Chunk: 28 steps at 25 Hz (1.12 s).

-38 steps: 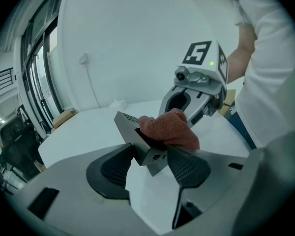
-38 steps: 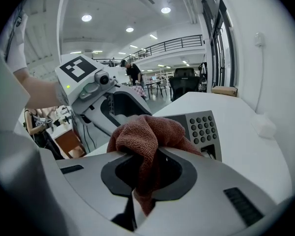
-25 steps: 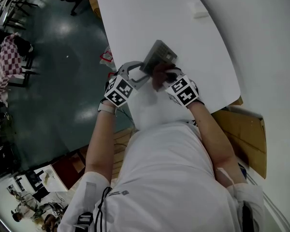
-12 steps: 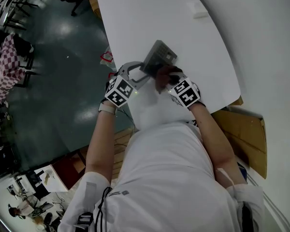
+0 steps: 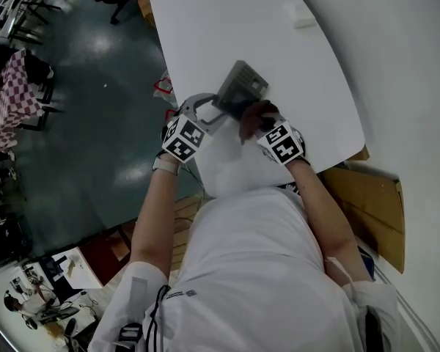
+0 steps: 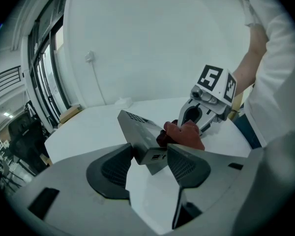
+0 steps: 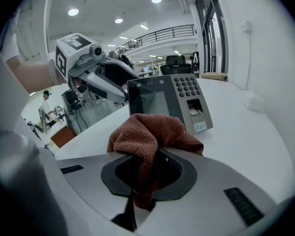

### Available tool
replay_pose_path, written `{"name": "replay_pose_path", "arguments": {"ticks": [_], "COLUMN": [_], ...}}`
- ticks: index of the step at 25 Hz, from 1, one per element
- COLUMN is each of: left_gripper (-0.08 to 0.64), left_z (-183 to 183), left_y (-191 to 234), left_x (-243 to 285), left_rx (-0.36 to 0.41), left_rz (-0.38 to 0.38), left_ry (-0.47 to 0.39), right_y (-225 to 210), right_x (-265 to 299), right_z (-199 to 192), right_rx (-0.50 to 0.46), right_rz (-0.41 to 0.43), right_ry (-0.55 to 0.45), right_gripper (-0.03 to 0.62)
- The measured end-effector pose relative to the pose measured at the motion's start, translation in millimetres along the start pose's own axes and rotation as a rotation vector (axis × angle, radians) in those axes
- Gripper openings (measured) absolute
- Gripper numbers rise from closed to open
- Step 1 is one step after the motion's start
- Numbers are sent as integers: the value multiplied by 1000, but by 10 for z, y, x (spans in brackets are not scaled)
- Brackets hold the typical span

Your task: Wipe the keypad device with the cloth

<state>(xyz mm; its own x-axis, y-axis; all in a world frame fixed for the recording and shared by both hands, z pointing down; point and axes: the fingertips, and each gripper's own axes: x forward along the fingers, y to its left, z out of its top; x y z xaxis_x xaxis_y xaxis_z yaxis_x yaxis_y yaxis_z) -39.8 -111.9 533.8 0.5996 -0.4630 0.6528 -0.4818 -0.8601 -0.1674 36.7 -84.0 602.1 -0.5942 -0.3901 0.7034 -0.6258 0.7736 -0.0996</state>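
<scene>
The grey keypad device (image 5: 240,88) stands tilted on the white table (image 5: 227,28), showing its dark screen and keys (image 7: 169,102) in the right gripper view. My left gripper (image 5: 205,112) is shut on the device's lower left corner (image 6: 150,154). A reddish-brown cloth (image 7: 150,136) is bunched between the jaws of my right gripper (image 5: 258,119), which is shut on it. The cloth (image 6: 184,134) sits against the front lower part of the device, just below the screen.
A small white object (image 5: 303,17) lies farther back on the table. The table's curved edge (image 5: 165,64) runs to the left, with dark floor beyond. A cardboard box (image 5: 374,204) sits at the right near the person's arm.
My right gripper with the cloth has slid slightly right and downward along the device's face. The left gripper and device have held still.
</scene>
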Motion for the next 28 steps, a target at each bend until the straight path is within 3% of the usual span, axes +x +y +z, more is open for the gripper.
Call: {"name": "replay_pose_path", "arguments": {"ticks": [3,10,16,20,25,28], "left_gripper": [216,211,76,50,23,14], "left_z": [33,54,223,280,206,107], "left_y": [-13,-149,-208,-242,-287,-381], "left_x": [-33,-357,-1042,-1501,-2131,-2452], "left_rx": [-31,-268,-459,-495,-659,-676], "left_rz": [35,114,291,420,592,672], "left_ry": [4,-84,-276,-349,-508,-534], "right_y": [16,119,406,617,881,1102], "right_x": [-106,-405,-763,-1043,-1256,-1315], "right_z": [69,576,1137,1487,1725,1821], "right_rx": [-18,-74,-102,-147,-135,-151], "right_rz": [-15,11,104,134,209,230], "right_ry": [-1,-143,-280,-382,-469,-504], "right_gripper": [54,54,54,54,54,54]}}
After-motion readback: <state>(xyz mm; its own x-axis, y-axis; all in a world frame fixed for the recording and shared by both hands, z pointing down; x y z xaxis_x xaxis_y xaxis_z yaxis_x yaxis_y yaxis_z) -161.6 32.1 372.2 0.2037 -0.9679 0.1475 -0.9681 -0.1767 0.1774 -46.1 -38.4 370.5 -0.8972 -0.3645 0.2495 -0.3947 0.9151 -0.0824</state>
